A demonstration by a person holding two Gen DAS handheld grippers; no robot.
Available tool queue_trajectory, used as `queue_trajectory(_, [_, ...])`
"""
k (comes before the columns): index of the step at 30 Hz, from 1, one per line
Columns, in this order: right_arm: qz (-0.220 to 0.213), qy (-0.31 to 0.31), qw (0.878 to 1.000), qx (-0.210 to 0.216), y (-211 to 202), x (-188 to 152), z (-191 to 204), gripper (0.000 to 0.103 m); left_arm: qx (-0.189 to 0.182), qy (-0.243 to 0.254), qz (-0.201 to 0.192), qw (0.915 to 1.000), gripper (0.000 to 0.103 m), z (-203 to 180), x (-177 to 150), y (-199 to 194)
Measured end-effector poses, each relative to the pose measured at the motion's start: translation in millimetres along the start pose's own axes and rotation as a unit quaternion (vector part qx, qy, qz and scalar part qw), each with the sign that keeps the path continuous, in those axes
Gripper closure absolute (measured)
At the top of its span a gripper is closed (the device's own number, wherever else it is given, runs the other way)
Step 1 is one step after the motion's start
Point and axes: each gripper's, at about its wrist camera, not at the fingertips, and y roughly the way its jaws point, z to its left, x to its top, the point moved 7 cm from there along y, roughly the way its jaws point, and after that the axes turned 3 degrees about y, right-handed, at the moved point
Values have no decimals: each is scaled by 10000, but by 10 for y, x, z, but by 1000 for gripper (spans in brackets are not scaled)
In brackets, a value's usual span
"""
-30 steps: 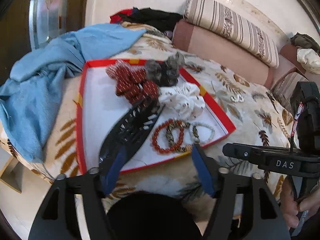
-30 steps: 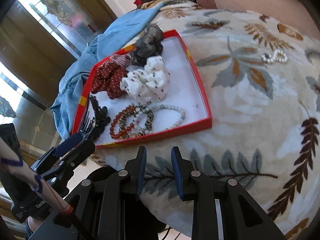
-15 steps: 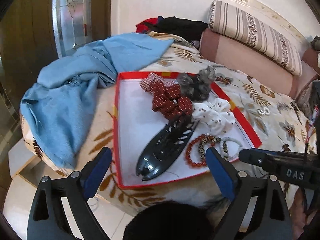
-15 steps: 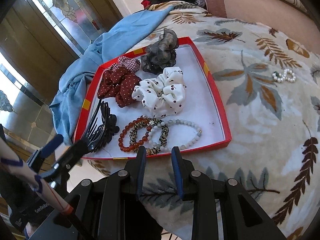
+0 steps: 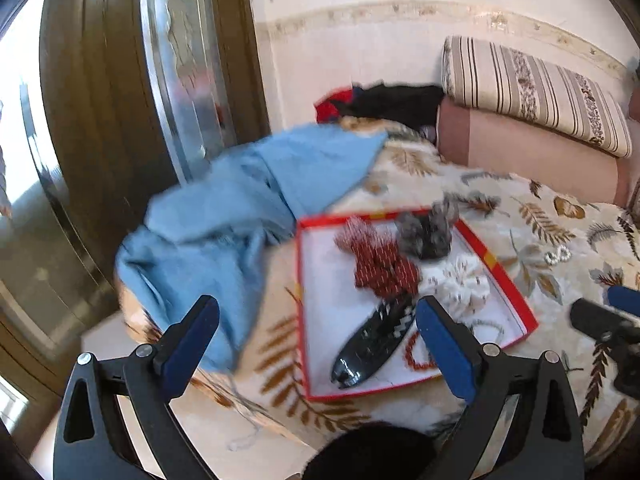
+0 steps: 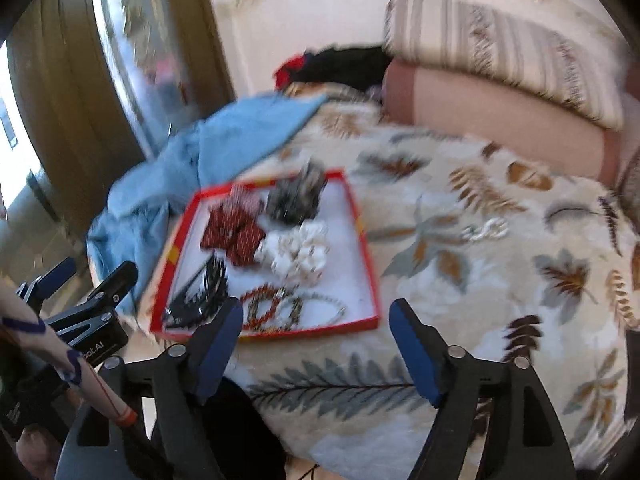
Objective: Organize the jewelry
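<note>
Right wrist: red tray (image 6: 366, 240) beyond opening, empty right claw (image 6: 316, 334).

We are holding the left tool (image 5: 318, 330) and the right tool (image 6: 316, 338) angled downward, both jaws opening with nothing between them.

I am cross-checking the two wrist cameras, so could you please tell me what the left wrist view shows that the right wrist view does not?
Only the left wrist view shows the black hair clip full length from above, lying in the red tray, and the empty left tongs opening.

Only the right wrist view shows the beaded bracelets nearly whole at the tray's near edge, a hand low on the left, and the empty right tongs opening.

Both show the tray, red dotted scrunchie, white scrunchie, grey scrunchie, blue cloth and pearl piece outside the tray.
</note>
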Motion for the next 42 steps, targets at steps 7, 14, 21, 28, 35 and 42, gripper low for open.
queue_trajectory(7, [-509, 111, 9986, -83, -455, -40, -70, 22, 512, 167, -598, 9968, 0, -65, 248, -425])
queue_trajectory(14, [-722, -141, 9973, -36, -580, -75, 35, 19, 207, 16, -222, 9995, 0, -120, 199, -374])
queue_trajectory(21, [-682, -224, 9974, -15, -541, -111, 61, 19, 398, -71, -113, 9991, 0, -50, 131, -274])
queue_trajectory(28, [-616, -331, 9975, -33, -479, -134, 116, 19, 477, -77, -2, 9988, 0, -3, 59, -160])
queue_trajectory(35, [-579, -405, 9975, -60, -427, -150, 156, 19, 542, -131, 103, 9984, 0, 47, -1, -63])
queue_trajectory(42, [-555, -467, 9973, -72, -402, -166, 173, 19, 565, -107, 180, 9982, 0, 46, -40, -4])
